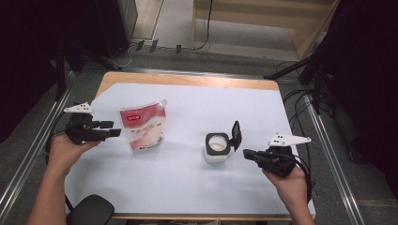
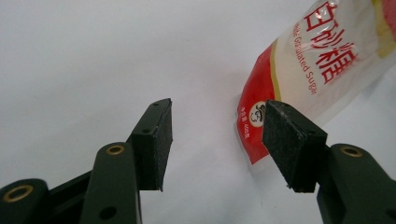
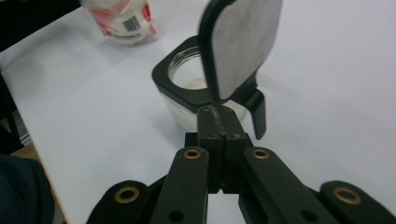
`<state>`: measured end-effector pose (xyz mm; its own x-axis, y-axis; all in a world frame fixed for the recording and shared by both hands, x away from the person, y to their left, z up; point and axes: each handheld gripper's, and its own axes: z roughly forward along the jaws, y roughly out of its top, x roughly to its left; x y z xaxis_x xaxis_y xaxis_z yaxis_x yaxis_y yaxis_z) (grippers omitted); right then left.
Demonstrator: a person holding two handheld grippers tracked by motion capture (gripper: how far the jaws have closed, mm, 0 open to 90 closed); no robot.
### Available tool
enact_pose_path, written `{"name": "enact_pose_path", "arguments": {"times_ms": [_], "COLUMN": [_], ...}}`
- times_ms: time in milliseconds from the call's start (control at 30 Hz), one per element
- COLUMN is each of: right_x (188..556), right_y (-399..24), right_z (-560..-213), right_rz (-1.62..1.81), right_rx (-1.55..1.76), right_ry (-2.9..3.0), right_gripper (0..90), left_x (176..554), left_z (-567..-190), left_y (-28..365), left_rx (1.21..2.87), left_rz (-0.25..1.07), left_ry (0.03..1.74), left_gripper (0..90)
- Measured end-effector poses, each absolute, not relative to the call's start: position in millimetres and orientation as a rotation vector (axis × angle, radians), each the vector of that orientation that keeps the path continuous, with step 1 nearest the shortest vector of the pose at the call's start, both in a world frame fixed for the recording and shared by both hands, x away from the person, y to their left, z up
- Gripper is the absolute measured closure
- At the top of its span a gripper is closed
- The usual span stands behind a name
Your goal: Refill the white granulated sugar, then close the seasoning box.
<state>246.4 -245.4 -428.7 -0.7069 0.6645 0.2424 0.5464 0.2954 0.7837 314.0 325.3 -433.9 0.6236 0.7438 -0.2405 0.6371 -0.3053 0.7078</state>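
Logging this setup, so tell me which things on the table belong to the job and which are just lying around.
Job:
red-and-white plastic sugar bag
glass jar with black flip lid, open
left tongs, open
right tongs, shut

Lying about:
black round object at the table's near edge
floor cables

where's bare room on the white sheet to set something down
Free: the near strip of the white sheet, and the far right beyond the jar. Also the gap between sugar bag and jar. Crowded: beside the bag and jar, where each gripper sits.

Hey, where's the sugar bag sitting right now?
In the high view the sugar bag lies on the white sheet, left of centre, just right of the open left gripper and left of the flip-lid jar.
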Motion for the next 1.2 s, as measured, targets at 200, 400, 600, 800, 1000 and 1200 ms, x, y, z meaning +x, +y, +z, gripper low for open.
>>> {"name": "enact_pose_path", "arguments": {"times_ms": [200, 400, 600, 800, 1000, 1200], "right_x": [252.8, 258.2, 265.8, 271.1, 272.4, 270.0], "right_y": [-250.8, -253.1, -250.0, -242.2, -236.0, -228.4], "right_z": [-430.1, -429.7, -429.9, -433.0, -433.2, -434.0], "right_rz": [1.378, 1.393, 1.422, 1.42, 1.431, 1.43], "right_rx": [1.209, 1.257, 1.278, 1.28, 1.275, 1.242], "right_ry": [2.365, 2.314, 2.282, 2.285, 2.258, 2.269], "right_gripper": [90.0, 90.0, 90.0, 90.0, 90.0, 90.0], "left_x": [315.0, 315.3, 317.5, 317.6, 317.6, 317.9], "left_z": [-434.3, -435.6, -436.8, -437.0, -436.8, -437.6], "left_y": [320.3, 316.0, 314.0, 309.9, 305.3, 302.6], "left_rx": [2.032, 2.054, 2.072, 2.058, 2.073, 2.084], "left_rz": [0.164, 0.158, 0.148, 0.151, 0.158, 0.15], "left_ry": [1.076, 1.065, 1.055, 1.05, 1.036, 1.037], "left_gripper": [44.4, 44.3, 44.2, 43.6, 43.4, 43.5]}}
